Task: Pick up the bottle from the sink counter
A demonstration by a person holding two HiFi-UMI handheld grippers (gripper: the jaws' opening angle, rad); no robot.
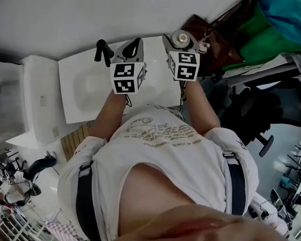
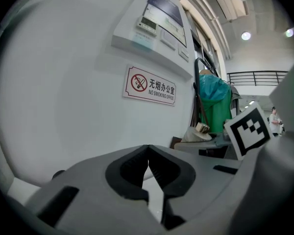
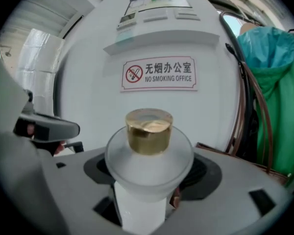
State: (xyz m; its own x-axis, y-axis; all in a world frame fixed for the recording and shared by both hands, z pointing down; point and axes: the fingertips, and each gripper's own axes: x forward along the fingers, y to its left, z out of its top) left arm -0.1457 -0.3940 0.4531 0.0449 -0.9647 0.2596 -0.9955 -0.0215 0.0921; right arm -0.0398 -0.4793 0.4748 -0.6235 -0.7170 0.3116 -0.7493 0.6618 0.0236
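Observation:
The bottle [image 3: 148, 156] is frosted white with a wide shoulder and a gold cap. It stands upright between the jaws of my right gripper [image 3: 149, 177], which is shut on its body below the shoulder. In the head view the bottle [image 1: 181, 38] shows at the tip of the right gripper [image 1: 180, 43], held above the right end of the white sink counter [image 1: 155, 92]. My left gripper [image 2: 148, 163] is shut with nothing in it, its pads touching at the tips. It hovers over the sink just left of the right one, as the left gripper [image 1: 132, 50] shows in the head view.
A black faucet [image 1: 103, 51] stands at the back of the basin [image 1: 85, 89]. A brown bag [image 1: 213, 41] and a green and teal bag [image 1: 271, 24] hang to the right. A no-smoking sign [image 3: 159, 74] is on the white wall ahead.

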